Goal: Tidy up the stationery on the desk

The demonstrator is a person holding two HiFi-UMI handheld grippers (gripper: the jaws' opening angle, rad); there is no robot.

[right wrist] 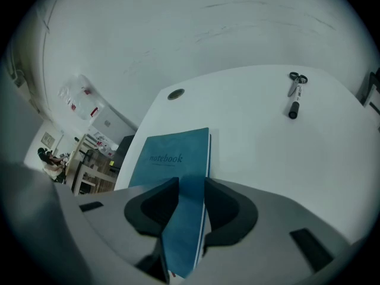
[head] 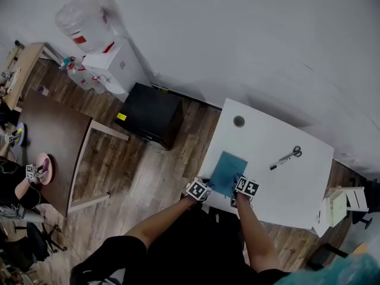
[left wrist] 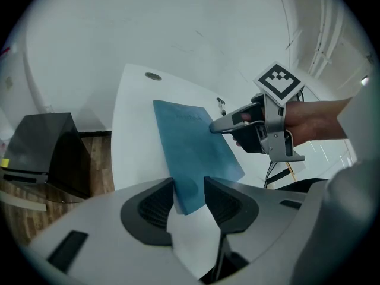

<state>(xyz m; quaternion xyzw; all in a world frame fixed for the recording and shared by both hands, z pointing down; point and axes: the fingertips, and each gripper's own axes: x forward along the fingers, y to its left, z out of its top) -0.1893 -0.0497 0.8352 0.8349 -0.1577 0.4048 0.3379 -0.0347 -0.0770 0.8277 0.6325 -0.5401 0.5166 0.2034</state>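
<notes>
A teal notebook (head: pixel 227 172) lies at the near edge of the white desk (head: pixel 285 189), and both grippers hold it. My left gripper (head: pixel 198 190) is shut on its near left corner (left wrist: pixel 189 183). My right gripper (head: pixel 245 187) is shut on the near right edge, where the cover (right wrist: pixel 191 218) rises between the jaws. The notebook's title shows in the right gripper view (right wrist: pixel 169 158). Scissors (head: pixel 292 154) (right wrist: pixel 295 81) and a black marker (head: pixel 278 164) (right wrist: pixel 293 108) lie together at the desk's right, well away from both grippers.
A round cable hole (head: pixel 238 121) sits at the desk's far left corner. On the floor to the left stand a black cabinet (head: pixel 151 114), a water dispenser (head: pixel 113 58) and a brown table (head: pixel 47 141). A white rack (head: pixel 339 205) stands at the desk's right end.
</notes>
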